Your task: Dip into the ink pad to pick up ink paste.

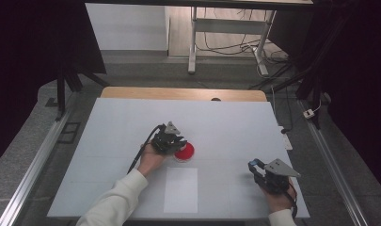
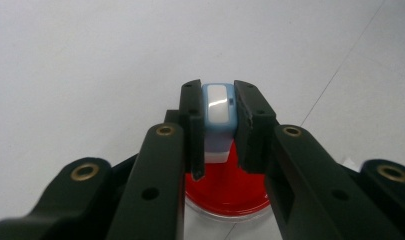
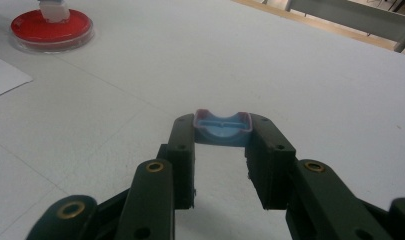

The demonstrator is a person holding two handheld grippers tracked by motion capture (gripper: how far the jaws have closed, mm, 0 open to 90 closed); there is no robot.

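Your left gripper (image 2: 216,120) clamps a blue-and-white stamp (image 2: 218,107) upright on the red ink pad (image 1: 184,151), at the table's (image 1: 113,122) center. Your right gripper (image 3: 221,131), at four o'clock, pinches the blue cap (image 3: 223,128).

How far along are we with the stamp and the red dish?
Done: the blue cap is off, clamped in the right tongs away from the dish. In hand: the left tongs grip the stamp over the red dish. Left, probably: the white paper sheet looks unmarked.
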